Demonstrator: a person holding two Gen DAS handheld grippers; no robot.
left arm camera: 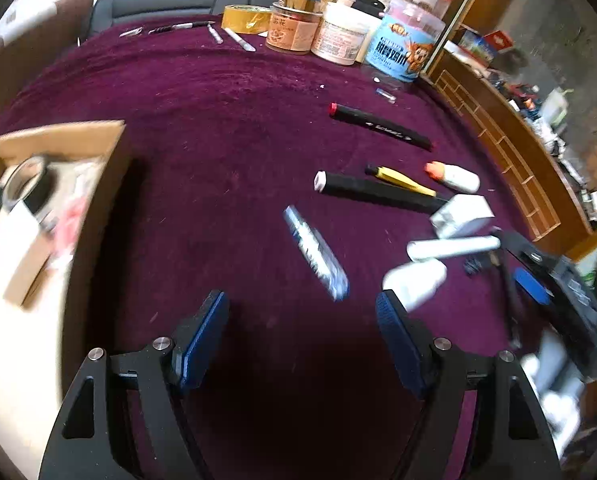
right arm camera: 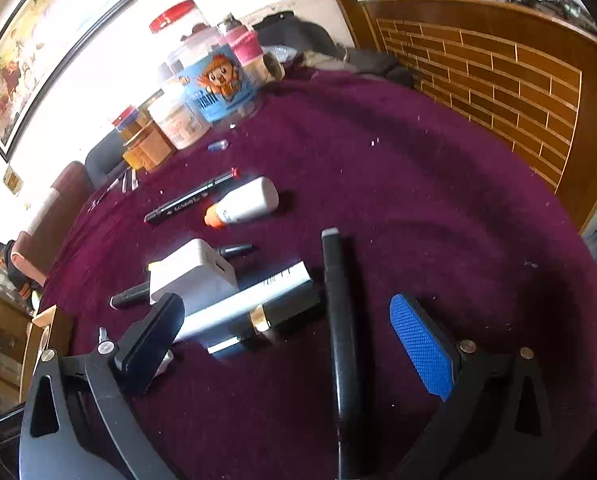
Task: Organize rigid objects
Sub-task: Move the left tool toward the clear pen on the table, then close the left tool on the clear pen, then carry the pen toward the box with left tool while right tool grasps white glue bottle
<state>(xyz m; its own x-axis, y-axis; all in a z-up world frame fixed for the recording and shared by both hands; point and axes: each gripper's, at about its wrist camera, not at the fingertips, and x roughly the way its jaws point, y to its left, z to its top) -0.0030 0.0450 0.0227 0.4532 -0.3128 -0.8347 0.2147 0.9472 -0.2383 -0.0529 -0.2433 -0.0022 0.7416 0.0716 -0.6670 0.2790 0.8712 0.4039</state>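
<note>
A box (left arm camera: 58, 152) at the left is already partly filled. Both the left gripper (left arm camera: 302, 344) and right gripper (right arm camera: 294, 344) are held wide and empty. Markers (left arm camera: 380, 126), a glue bottle (right arm camera: 244, 202) and a charger (right arm camera: 190, 272) are left scattered on the surface (left arm camera: 218, 120).

Framed painting (right arm camera: 38, 52) on wall; brick-patterned wooden panel (right arm camera: 498, 80)

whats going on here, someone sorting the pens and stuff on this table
A person holds a gripper in each hand over a purple cloth table strewn with markers, a glue bottle and a white adapter. The right gripper is wide open around a long black marker, not yet gripping it. The left gripper is open and empty, near a blurred pen. A cardboard box at the left already holds a few items.
</note>
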